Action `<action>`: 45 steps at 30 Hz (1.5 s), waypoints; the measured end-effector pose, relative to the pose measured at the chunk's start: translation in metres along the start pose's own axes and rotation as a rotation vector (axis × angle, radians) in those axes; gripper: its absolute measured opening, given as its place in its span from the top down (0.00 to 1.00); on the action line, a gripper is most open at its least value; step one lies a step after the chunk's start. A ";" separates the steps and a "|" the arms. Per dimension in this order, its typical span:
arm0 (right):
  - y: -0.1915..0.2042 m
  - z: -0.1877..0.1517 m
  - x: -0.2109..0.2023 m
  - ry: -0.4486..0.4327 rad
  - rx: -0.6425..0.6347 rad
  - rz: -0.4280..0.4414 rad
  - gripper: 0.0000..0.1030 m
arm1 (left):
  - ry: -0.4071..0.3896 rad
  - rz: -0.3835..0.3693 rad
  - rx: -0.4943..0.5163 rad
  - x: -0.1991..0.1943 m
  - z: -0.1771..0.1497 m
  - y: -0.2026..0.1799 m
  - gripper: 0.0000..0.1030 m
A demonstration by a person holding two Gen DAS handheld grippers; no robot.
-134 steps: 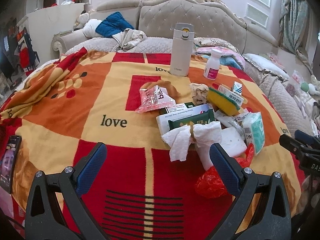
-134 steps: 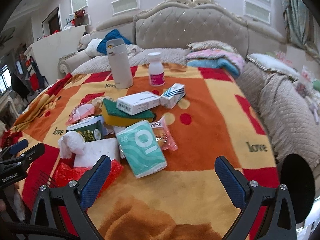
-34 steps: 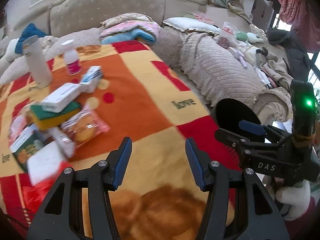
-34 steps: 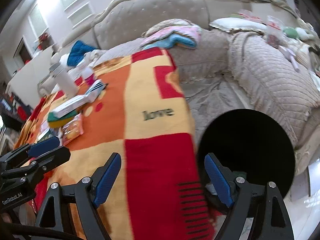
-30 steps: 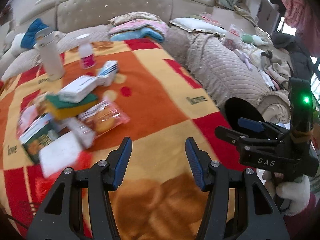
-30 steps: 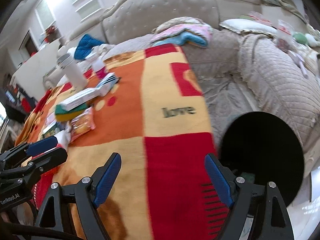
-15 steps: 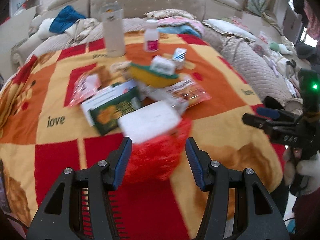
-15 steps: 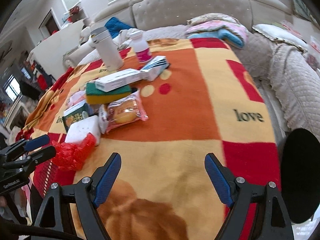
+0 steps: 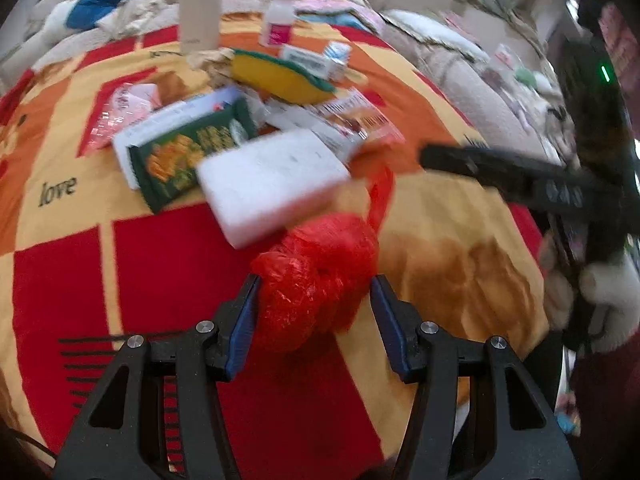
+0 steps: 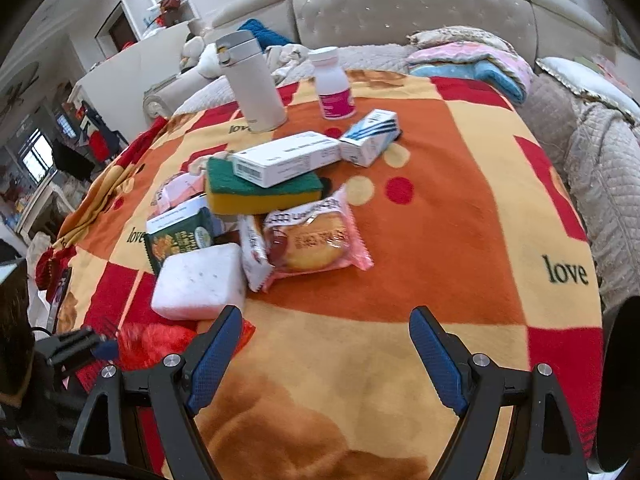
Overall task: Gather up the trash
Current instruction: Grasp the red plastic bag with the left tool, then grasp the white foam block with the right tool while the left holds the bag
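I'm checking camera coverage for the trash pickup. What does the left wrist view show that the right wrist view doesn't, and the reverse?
Only the left wrist view shows the whole crumpled red plastic bag between the open left gripper, though blurred, and the "love" text left of the pile.

Only the right wrist view shows the black bin at the bed's right edge, the full headboard, and the bun packet sharply.

Both show the white sponge, green snack packet, yellow-green sponge, white flask and pill bottle.
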State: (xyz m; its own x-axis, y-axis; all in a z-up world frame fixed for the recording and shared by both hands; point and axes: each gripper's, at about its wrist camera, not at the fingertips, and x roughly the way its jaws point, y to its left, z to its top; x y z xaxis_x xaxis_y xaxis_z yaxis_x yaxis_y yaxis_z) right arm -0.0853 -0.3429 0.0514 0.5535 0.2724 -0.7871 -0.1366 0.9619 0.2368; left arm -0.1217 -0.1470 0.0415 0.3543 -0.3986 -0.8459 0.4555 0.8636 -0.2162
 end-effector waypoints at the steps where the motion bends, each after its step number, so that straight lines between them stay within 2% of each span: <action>1: 0.002 0.001 0.001 0.000 -0.004 0.001 0.19 | 0.004 0.003 0.023 0.001 -0.002 -0.003 0.47; 3: 0.004 0.001 0.003 0.003 -0.003 0.004 0.19 | 0.012 0.018 0.047 0.004 -0.004 -0.006 0.47; 5: 0.005 0.001 0.006 0.007 0.003 0.005 0.19 | 0.004 0.020 0.027 0.006 -0.004 -0.003 0.48; 8: 0.006 0.001 0.007 0.014 0.007 0.014 0.19 | -0.010 -0.039 -0.055 -0.001 -0.002 0.011 0.77; 9: 0.007 0.001 0.007 0.014 0.005 0.014 0.19 | -0.019 -0.046 -0.066 -0.005 0.000 0.014 0.78; 14: 0.011 0.002 0.006 0.009 -0.005 0.012 0.19 | -0.118 -0.003 -0.086 -0.039 0.010 0.032 0.80; 18: 0.011 0.002 0.008 0.011 0.005 0.019 0.19 | -0.169 0.100 -0.132 -0.049 0.020 0.052 0.80; 22: 0.014 -0.001 0.008 0.018 -0.004 0.020 0.19 | -0.188 0.117 -0.222 -0.046 0.031 0.078 0.81; 25: 0.013 -0.003 0.006 0.021 -0.006 0.017 0.19 | -0.215 0.045 -0.289 -0.055 0.030 0.094 0.81; 27: 0.009 -0.003 0.006 0.021 0.002 0.017 0.19 | -0.228 0.054 -0.285 -0.063 0.029 0.095 0.81; 31: 0.006 -0.001 0.009 0.021 0.024 0.036 0.19 | -0.209 0.128 -0.288 -0.057 0.033 0.097 0.81; 34: 0.010 -0.002 0.011 0.025 0.023 0.050 0.19 | -0.185 0.126 -0.287 -0.043 0.033 0.094 0.81; 41: 0.005 -0.007 0.005 0.031 0.018 0.023 0.19 | -0.082 0.128 -0.210 -0.006 0.017 0.058 0.81; 43: -0.001 -0.008 0.002 0.030 0.032 0.018 0.19 | -0.088 0.153 -0.194 -0.004 0.012 0.053 0.81; 45: -0.007 -0.010 0.000 0.027 0.042 0.013 0.19 | -0.082 0.133 -0.211 -0.005 0.011 0.055 0.83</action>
State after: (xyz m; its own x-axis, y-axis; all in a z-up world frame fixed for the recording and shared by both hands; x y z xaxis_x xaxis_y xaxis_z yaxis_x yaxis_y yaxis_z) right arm -0.0922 -0.3490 0.0445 0.5297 0.2855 -0.7987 -0.1082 0.9567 0.2703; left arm -0.0895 -0.1015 0.0391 0.4690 -0.2935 -0.8330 0.2234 0.9519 -0.2096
